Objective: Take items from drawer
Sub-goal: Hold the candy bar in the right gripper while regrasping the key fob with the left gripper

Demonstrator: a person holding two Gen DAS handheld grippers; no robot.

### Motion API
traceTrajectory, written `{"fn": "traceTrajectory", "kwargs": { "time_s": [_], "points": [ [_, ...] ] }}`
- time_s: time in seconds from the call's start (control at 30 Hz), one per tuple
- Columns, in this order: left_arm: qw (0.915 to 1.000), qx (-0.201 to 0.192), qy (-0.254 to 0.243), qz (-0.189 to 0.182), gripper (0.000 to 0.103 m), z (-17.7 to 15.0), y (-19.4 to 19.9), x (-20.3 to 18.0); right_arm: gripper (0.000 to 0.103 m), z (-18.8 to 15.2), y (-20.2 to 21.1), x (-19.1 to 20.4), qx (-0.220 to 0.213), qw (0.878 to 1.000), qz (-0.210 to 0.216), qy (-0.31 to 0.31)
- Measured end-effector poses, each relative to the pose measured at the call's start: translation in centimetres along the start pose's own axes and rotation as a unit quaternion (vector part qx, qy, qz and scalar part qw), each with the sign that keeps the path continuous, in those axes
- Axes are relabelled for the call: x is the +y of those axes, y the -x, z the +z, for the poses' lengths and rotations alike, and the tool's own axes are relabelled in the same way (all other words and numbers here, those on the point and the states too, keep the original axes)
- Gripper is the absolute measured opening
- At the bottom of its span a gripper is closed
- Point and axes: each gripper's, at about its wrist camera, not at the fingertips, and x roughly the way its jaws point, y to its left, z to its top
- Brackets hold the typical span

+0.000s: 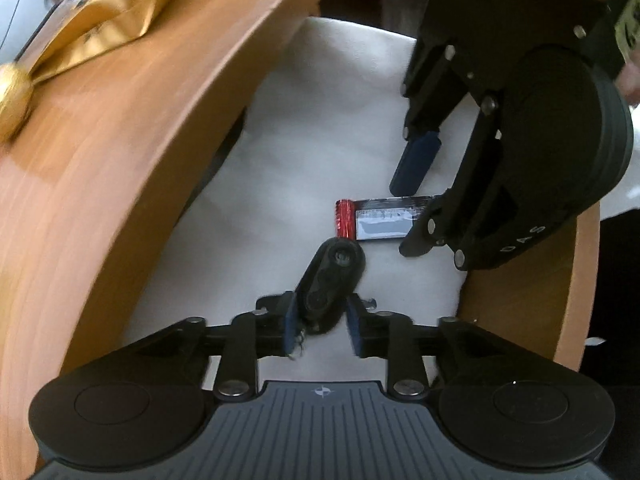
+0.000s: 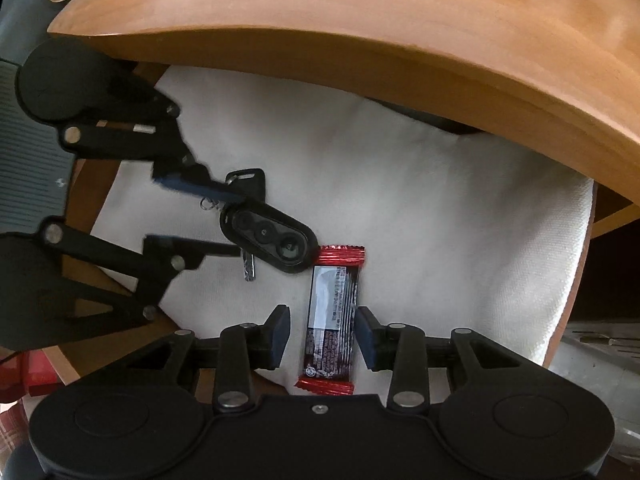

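Observation:
The open wooden drawer [image 1: 532,312] is lined with white cloth [image 2: 420,208]. A black key fob [image 1: 330,280] with keys lies on the cloth; it also shows in the right wrist view [image 2: 272,240]. My left gripper [image 1: 320,324] straddles the fob's near end, its blue pads close on each side, touching or nearly so. A red and black candy bar [image 2: 334,316] lies beside the fob; it also shows in the left wrist view [image 1: 380,218]. My right gripper [image 2: 322,334] is open around the bar, its pads apart from the wrapper.
The wooden tabletop [image 1: 120,140] overhangs the drawer's back. A gold foil bag [image 1: 116,12] and a gold ball [image 1: 12,96] lie on it. The drawer's wooden rim [image 2: 80,208] runs along the left in the right wrist view. A red box [image 2: 36,376] sits outside, lower left.

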Motion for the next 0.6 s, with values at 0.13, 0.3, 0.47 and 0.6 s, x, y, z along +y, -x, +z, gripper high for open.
{"fn": "traceTrajectory", "kwargs": {
  "time_s": [0.13,0.3,0.47,0.6],
  "points": [
    [0.9999,0.001,-0.011,0.003,0.039,-0.17,-0.58,-0.14,0.037,-0.05,0.03,-0.09,0.0,1.0,0.001,0.0],
    [0.9997,-0.004,-0.023,0.007,0.04,-0.58,-0.87,-0.33,0.037,-0.02,0.1,-0.06,0.005,1.0,0.002,0.004],
    [0.9996,-0.006,-0.027,0.004,0.036,-0.45,-0.86,-0.4,0.037,0.22,-0.03,0.12,0.02,1.0,-0.003,0.012],
    [0.9996,-0.009,-0.025,0.008,0.034,-0.4,-0.72,-0.49,0.036,0.39,-0.1,0.35,0.03,0.999,-0.01,0.019]
  ]
}}
